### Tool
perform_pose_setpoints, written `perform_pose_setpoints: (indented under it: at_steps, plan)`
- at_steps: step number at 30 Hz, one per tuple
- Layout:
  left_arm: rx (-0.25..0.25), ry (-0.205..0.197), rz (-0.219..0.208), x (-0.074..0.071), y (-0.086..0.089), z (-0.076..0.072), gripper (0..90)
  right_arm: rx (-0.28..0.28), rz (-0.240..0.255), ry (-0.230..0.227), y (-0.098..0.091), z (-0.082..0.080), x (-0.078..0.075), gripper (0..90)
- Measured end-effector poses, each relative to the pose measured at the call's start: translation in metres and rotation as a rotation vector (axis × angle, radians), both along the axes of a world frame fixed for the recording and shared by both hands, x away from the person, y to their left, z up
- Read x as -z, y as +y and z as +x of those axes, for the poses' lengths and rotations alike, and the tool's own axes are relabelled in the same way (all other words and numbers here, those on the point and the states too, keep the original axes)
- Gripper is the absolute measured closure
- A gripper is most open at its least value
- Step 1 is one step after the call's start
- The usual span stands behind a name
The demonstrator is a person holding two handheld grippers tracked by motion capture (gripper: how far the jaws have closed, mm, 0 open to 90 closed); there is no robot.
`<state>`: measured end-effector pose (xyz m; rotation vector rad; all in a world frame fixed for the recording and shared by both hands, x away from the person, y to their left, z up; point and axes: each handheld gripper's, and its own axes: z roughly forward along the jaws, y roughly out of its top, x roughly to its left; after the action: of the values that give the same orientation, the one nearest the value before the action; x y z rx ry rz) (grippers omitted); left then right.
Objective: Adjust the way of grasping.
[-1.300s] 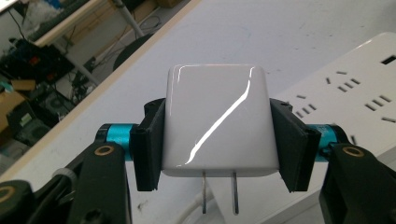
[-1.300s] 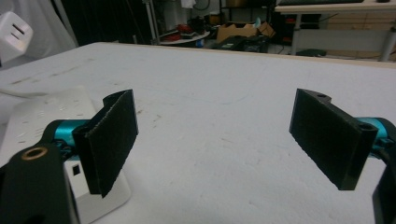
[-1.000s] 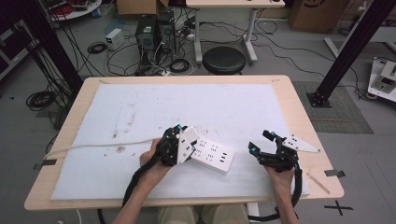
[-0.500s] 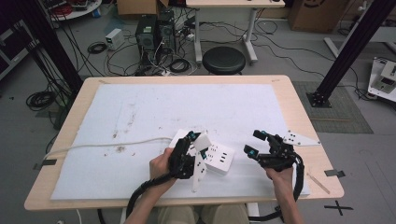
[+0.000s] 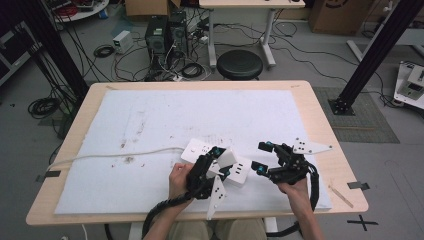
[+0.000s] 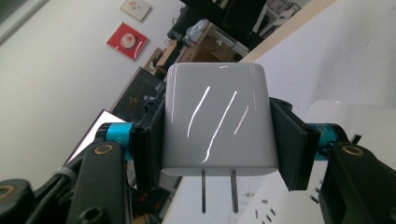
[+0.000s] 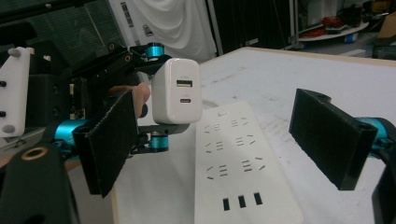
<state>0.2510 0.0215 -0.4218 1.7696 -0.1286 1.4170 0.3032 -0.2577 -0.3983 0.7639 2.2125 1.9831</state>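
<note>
- high view: low in the centre of the frame, the left hand-held gripper [image 5: 218, 162] held a white charger [image 5: 226, 158] over the power strip [image 5: 216, 162] on the counter [image 5: 310, 107]; the right hand-held gripper [image 5: 261, 156] waited wide apart beside it.
- left gripper view: glossy white charger [image 6: 217, 123], two prongs at its lower edge, clamped at mid-frame; the prongs probably needed squaring to the slots.
- right gripper view: the charger's two ports showed at upper centre, strip below.

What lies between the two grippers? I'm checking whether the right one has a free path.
In the high view, the end of the power strip lies between the left gripper, shut on the charger, and the open right gripper.
</note>
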Motion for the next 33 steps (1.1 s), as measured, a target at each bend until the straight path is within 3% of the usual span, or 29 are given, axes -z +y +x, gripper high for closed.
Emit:
perform_pose_setpoints:
  at_steps: [1,9,18,28,33]
  plan:
    - [0.006,-0.013,0.004,0.0,-0.001,-0.001,42.6,-0.012,-0.001,0.017,0.001,0.0,0.0,15.8]
    - [0.053,-0.06,0.005,0.008,-0.007,-0.006,42.6,-0.083,-0.02,0.012,0.008,-0.002,0.001,16.2]
    - [0.11,-0.086,0.014,0.01,-0.015,-0.01,42.6,-0.145,-0.024,0.044,0.015,0.0,0.003,16.6]
    - [0.128,-0.085,0.024,0.01,-0.019,-0.012,42.5,-0.199,-0.044,0.042,0.025,0.002,0.005,27.3]
    - [0.139,-0.091,0.035,0.011,-0.021,-0.013,42.5,-0.219,-0.035,0.037,0.025,0.002,0.007,37.2]
